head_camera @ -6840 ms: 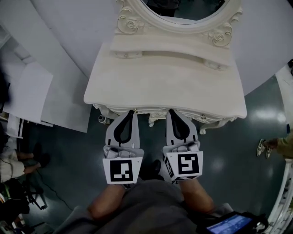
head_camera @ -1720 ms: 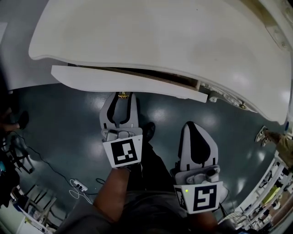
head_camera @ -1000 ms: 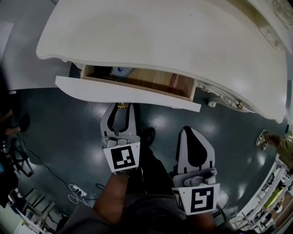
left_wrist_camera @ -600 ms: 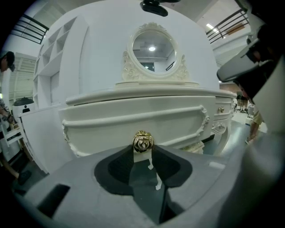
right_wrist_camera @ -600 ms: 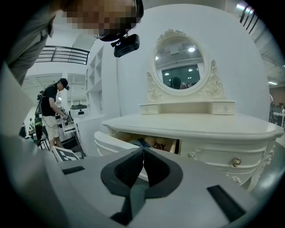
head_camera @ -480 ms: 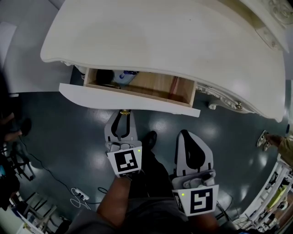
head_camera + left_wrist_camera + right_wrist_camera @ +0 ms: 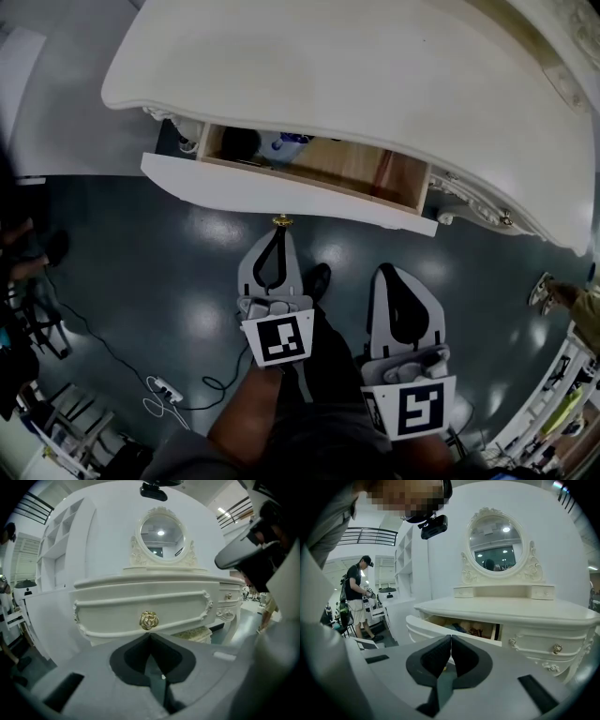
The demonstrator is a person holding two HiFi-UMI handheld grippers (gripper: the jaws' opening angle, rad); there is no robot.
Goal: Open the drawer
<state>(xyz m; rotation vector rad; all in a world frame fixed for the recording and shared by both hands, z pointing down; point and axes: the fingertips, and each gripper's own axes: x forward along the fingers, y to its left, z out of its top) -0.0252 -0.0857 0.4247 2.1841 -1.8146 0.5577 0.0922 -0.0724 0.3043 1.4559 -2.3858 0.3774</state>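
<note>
Drawer (image 7: 281,192) is sitting pulled out, job looking done; I'm holding my left tool (image 7: 278,233) pinched closed, empty, just short of the gold knob (image 7: 281,221), right tool (image 7: 392,274) likewise.

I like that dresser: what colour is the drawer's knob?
The knob is gold; left gripper view shows it best.

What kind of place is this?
Likely a staged set in a big workshop hall, not a home: ornate white dressing table, its oval carved-frame mirror, loose cables on the glossy dark floor.
</note>
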